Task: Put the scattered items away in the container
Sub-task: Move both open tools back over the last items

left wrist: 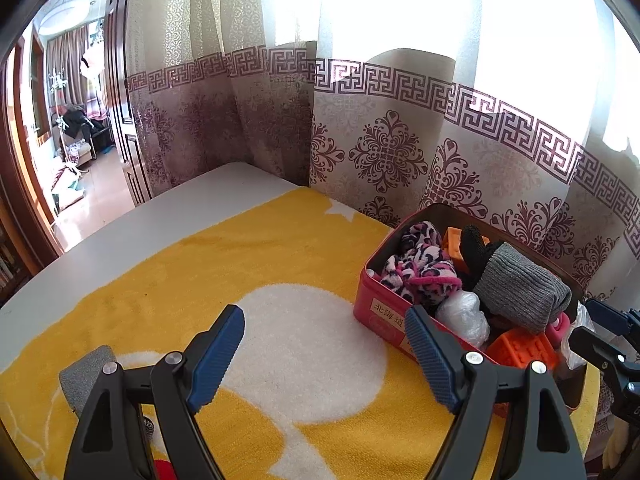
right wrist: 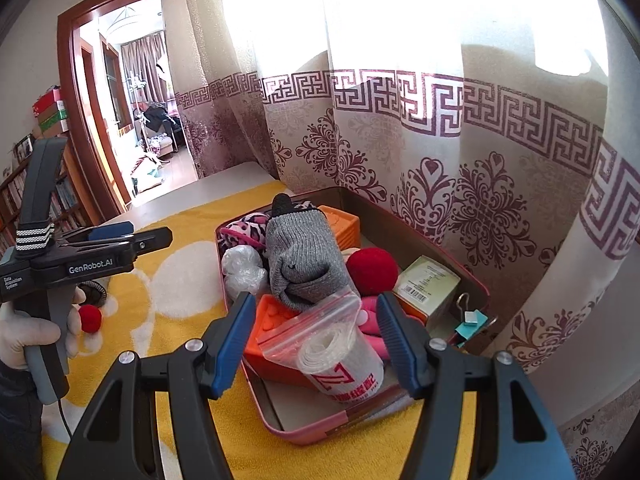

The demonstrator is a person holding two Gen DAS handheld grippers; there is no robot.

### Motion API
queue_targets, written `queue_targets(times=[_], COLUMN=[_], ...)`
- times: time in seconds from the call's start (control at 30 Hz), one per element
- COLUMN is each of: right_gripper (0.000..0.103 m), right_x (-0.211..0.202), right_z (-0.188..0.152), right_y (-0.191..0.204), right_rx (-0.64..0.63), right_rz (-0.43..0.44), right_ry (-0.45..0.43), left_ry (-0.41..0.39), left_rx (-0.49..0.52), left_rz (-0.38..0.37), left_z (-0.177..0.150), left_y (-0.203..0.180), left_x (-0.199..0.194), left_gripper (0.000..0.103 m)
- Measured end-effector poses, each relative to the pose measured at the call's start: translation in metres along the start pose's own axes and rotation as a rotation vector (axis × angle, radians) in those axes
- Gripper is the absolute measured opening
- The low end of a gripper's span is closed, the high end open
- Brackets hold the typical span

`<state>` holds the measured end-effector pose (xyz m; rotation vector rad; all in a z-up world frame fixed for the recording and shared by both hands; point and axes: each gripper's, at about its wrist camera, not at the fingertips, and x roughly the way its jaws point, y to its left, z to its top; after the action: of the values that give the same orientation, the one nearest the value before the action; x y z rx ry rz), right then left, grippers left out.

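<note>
A red tin box stands on the yellow and white blanket, filled with a grey sock, a pink patterned sock, orange bricks, a red ball, a crumpled plastic bag and a small carton. My right gripper is open over the box's near end, its fingers on either side of a zip bag with a white roll that rests in the box. My left gripper is open and empty, left of the box. A small red ball lies on the blanket.
A grey item and a dark coiled thing lie on the blanket near the left gripper. Patterned curtains hang close behind the box. The white table edge runs at the far left, with a doorway beyond.
</note>
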<state>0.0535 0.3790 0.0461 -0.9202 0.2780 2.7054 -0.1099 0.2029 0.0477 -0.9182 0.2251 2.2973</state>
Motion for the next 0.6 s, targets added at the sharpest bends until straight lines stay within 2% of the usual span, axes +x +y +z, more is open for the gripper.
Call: queue_targets(times=[0.17, 0.33, 0.47, 0.6], right_gripper=[0.066, 0.067, 0.067, 0.067], right_x=[0.024, 0.022, 0.006, -0.004], right_z=[-0.006, -0.004, 0.004, 0.011], right_y=[-0.019, -0.013, 0.005, 0.036], right_rx=[0.055, 0.041, 0.011, -0.035], right_rz=[-0.073, -0.097, -0.051, 0.045], right_ry=[0.083, 0.074, 0.002, -0.037], left_ry=[0.002, -0.002, -0.025, -0.017], left_rx=[-0.008, -0.062, -0.134, -0.216], left_rz=[0.001, -0.021, 0.011, 0.054], left_z=[-0.005, -0.007, -0.008, -0.015], left_y=[0.010, 0.034, 0.071, 0.117], left_x=[-0.004, -0.014, -0.030, -0.041], left_gripper=[0.084, 0.084, 0.084, 0.084])
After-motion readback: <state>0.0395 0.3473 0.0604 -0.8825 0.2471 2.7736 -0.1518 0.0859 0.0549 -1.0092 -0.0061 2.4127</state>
